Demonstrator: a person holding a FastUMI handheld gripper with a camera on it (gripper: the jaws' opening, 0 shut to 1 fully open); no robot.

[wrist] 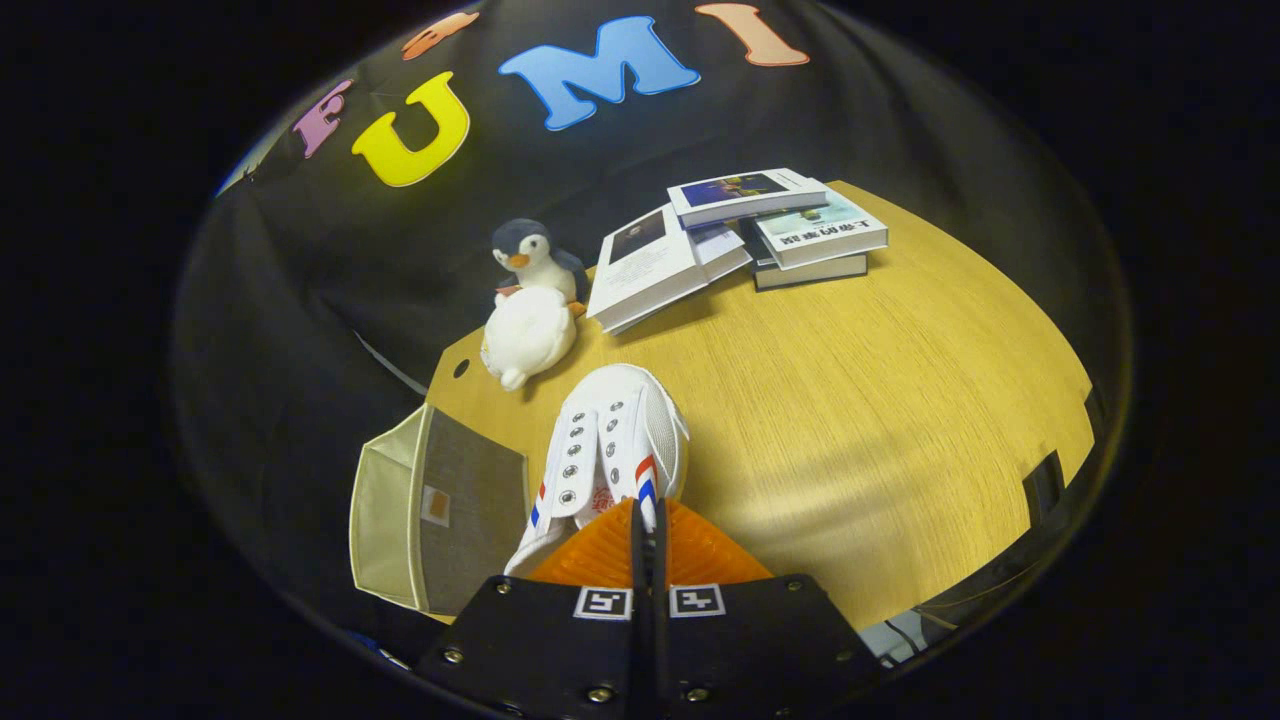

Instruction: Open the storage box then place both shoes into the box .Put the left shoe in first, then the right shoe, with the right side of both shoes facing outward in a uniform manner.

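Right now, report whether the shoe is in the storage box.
Out: the gripper is shut on the white shoe, above the table beside the storage box.

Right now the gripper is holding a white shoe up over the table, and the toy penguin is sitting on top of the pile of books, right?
Not quite. In the gripper view the toy penguin sits on the table beside the pile of books, not on top of it. The rest holds: the gripper is shut on the white shoe, lifted over the table.

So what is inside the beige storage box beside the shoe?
The storage box hangs off the table edge, and its open top faces away. Its inside is hidden. The gripper is shut on the white shoe, which is outside the box.
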